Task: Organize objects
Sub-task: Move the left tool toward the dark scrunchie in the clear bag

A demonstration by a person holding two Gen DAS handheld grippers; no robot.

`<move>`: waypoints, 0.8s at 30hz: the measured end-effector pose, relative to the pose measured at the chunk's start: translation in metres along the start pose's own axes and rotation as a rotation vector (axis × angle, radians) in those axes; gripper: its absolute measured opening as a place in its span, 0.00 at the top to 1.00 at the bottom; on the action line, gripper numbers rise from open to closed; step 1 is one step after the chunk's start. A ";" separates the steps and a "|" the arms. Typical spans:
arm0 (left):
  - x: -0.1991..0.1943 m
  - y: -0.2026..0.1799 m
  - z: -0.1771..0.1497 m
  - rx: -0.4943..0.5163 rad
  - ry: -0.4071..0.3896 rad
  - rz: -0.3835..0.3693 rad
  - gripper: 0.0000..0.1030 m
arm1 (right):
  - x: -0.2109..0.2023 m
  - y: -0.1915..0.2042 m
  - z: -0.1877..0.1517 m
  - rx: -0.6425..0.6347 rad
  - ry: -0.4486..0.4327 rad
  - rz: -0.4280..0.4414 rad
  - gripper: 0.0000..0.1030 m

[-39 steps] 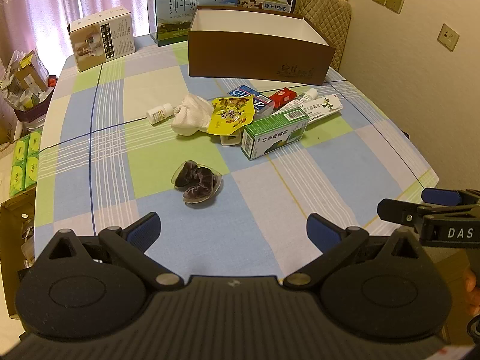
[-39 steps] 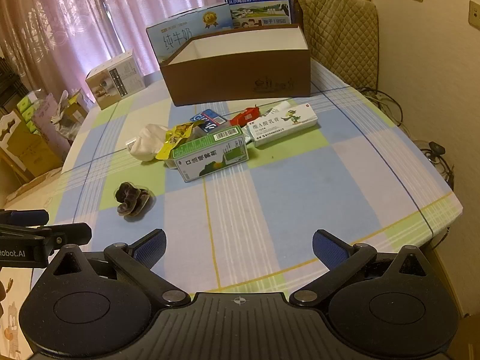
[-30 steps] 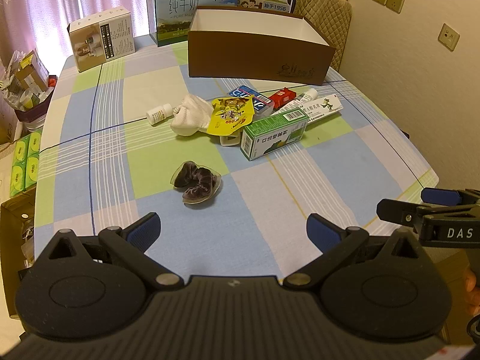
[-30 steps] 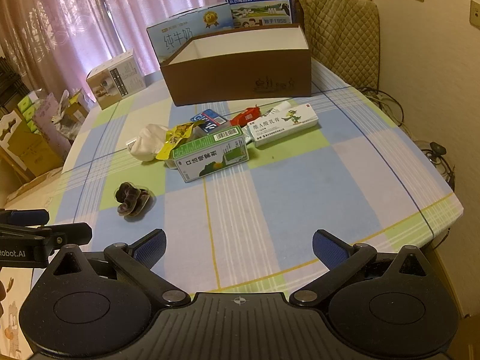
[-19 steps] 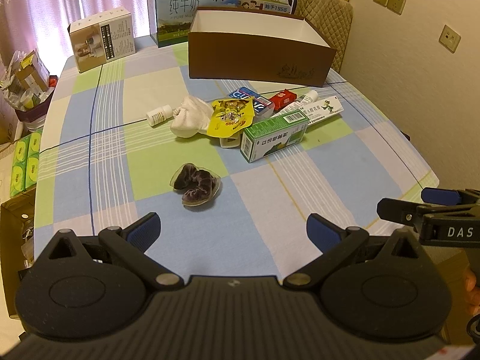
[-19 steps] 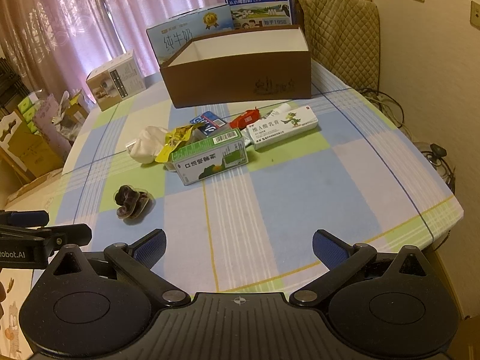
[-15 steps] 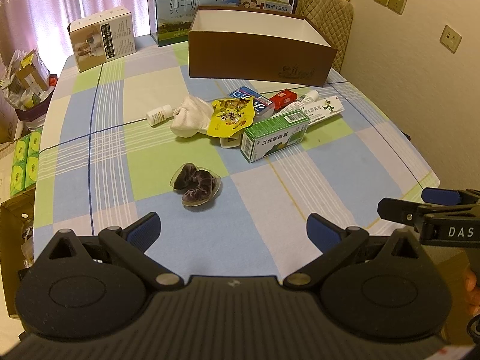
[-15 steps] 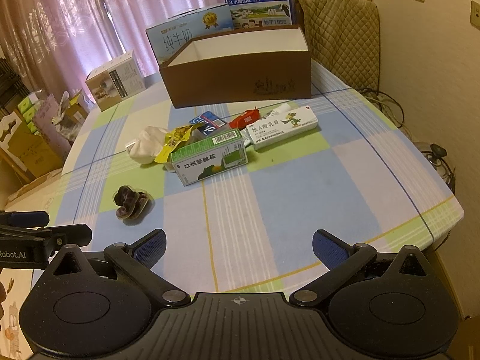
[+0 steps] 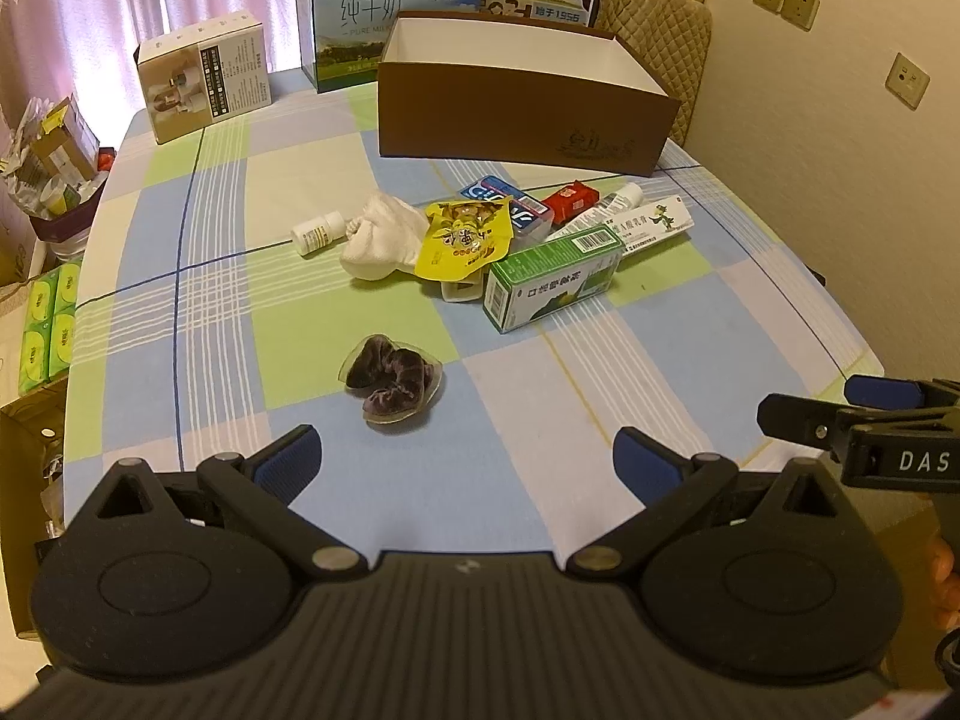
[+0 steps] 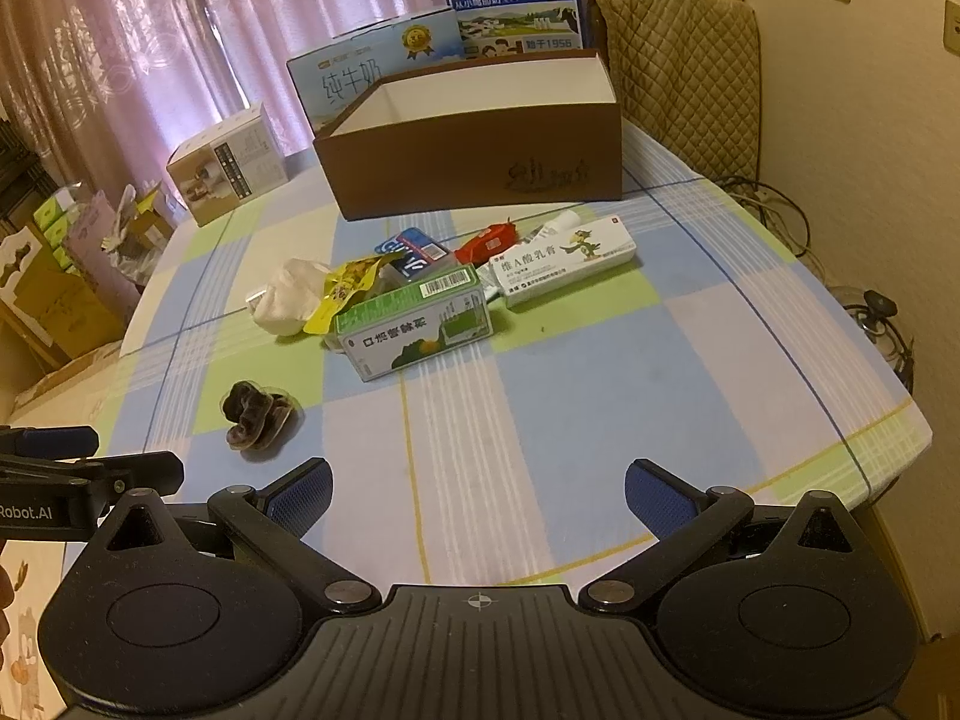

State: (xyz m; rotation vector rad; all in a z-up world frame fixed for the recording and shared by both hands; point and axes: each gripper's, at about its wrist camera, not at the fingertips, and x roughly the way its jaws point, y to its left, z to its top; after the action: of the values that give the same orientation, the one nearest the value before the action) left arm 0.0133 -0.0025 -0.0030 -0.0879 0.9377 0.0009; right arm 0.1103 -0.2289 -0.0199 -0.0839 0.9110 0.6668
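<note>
Both tools hang over the near edge of the checked table (image 9: 180, 324), the left gripper (image 9: 465, 461) and the right gripper (image 10: 477, 487) each with jaws spread wide and nothing between them. A dark scrunchie (image 9: 393, 383) lies alone at centre frame, while the green box (image 9: 552, 276), yellow packet (image 9: 463, 239), white cloth (image 9: 378, 237) and small bottle (image 9: 317, 233) cluster above it. The brown box (image 9: 522, 96) stands open at upper centre.

A home: curtains (image 10: 150, 48), checked tablecloth (image 10: 600, 372), padded chair (image 10: 678, 60).

Milk carton (image 10: 510, 0) reads "纯牛奶" and "1956"; right gripper (image 9: 912, 456) reads "DAS"; left gripper (image 10: 36, 510) "Robot.AI"
</note>
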 end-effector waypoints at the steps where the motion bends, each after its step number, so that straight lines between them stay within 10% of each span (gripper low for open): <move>1: 0.001 0.000 0.001 -0.001 0.001 0.001 0.01 | 0.001 0.000 0.001 0.001 0.000 0.000 0.02; 21: 0.019 0.005 0.016 -0.068 0.011 0.049 0.01 | 0.027 -0.015 0.025 0.006 0.023 0.021 0.02; 22: 0.021 0.006 0.016 -0.247 -0.001 0.183 0.01 | 0.029 -0.016 0.027 0.006 0.025 0.022 0.02; 24: 0.023 0.009 0.017 -0.260 0.003 0.191 0.01 | 0.032 -0.018 0.029 0.005 0.029 0.023 0.02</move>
State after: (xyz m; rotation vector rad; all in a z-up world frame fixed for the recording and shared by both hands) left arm 0.0399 0.0073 -0.0125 -0.2384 0.9425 0.3000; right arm 0.1540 -0.2177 -0.0294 -0.0790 0.9431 0.6864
